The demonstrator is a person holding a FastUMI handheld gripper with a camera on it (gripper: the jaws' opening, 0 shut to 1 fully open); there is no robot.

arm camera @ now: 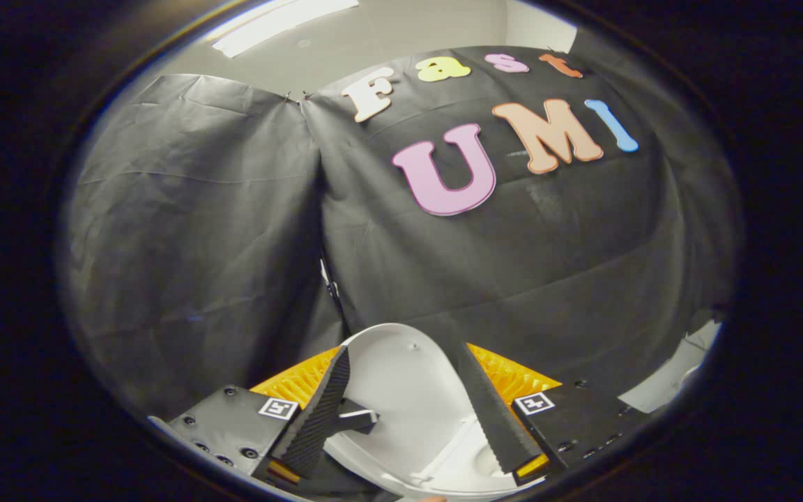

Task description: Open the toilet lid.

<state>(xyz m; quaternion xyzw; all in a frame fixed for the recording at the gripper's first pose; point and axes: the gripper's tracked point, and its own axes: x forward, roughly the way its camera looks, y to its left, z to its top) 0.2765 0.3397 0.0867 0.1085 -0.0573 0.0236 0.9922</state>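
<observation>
1. Two fingers of the gripper point(412, 411) reached forward from the lower part of the view, spread apart, with the white toilet lid point(401, 380) standing in the gap between them.
2. On the left, a draped black cloth wall point(185, 230) hung in soft folds, meeting a second panel at a seam that ran down toward the lid's top.
3. Left finger point(321, 411): its ridged pad angled inward and lay against, or just beside, the left edge of the lid; real contact could not be told.
4. A small dark bracket-like part point(356, 420) jutted from that finger across the lid's lower left face.
5. The toilet lid was raised, its rounded top edge pointing up toward the cloth and its pale inner face turned to the camera, with one small bump near the top.
6. Below the lid, a curved white rim point(443, 474) of the toilet showed between the finger bases.
7. Right finger point(492, 411): its ridged pad slanted along the right edge of the lid, seemingly touching it.
8. Whether the fingers were pinching the lid or merely flanking it could not be told.
9. Overhead, a pale ceiling point(401, 35) carried a bright strip light point(283, 24) above the cloth.
</observation>
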